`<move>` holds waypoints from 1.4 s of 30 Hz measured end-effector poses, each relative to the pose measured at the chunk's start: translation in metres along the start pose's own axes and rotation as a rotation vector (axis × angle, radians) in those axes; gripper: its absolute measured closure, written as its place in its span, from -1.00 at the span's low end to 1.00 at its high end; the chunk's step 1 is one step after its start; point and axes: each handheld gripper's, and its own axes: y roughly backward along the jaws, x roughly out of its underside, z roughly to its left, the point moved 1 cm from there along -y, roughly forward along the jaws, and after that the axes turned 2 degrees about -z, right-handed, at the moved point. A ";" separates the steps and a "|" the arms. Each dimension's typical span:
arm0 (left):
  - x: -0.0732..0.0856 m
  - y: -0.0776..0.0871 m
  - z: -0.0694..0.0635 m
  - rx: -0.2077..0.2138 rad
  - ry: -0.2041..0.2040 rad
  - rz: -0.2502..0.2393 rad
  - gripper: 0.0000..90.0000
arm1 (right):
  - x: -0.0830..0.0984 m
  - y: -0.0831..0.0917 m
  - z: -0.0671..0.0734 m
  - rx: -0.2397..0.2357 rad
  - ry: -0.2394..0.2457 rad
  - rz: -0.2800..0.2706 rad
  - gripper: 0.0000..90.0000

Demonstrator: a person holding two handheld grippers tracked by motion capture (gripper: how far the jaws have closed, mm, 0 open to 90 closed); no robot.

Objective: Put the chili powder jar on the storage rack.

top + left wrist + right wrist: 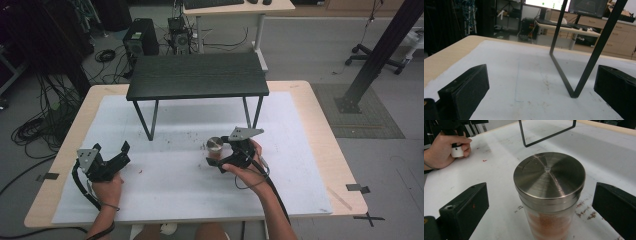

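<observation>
A glass shaker jar with a round steel lid and reddish powder inside stands upright on the white mat, right of centre. My right gripper is open around it, one jaw on each side and neither touching the glass. The right gripper view looks down on the lid from just above. Far to the left, my left gripper is open and holds nothing, pointing toward the black stand's leg.
A small black bench-like stand on thin metal legs occupies the back of the white mat. Reddish crumbs lie scattered around the jar. The wooden table edge frames the mat. Cables and desks fill the floor beyond.
</observation>
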 end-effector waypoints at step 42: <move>0.000 0.000 0.000 0.001 -0.005 0.001 -1.00 | 0.000 -0.001 0.001 -0.001 0.012 0.008 -0.99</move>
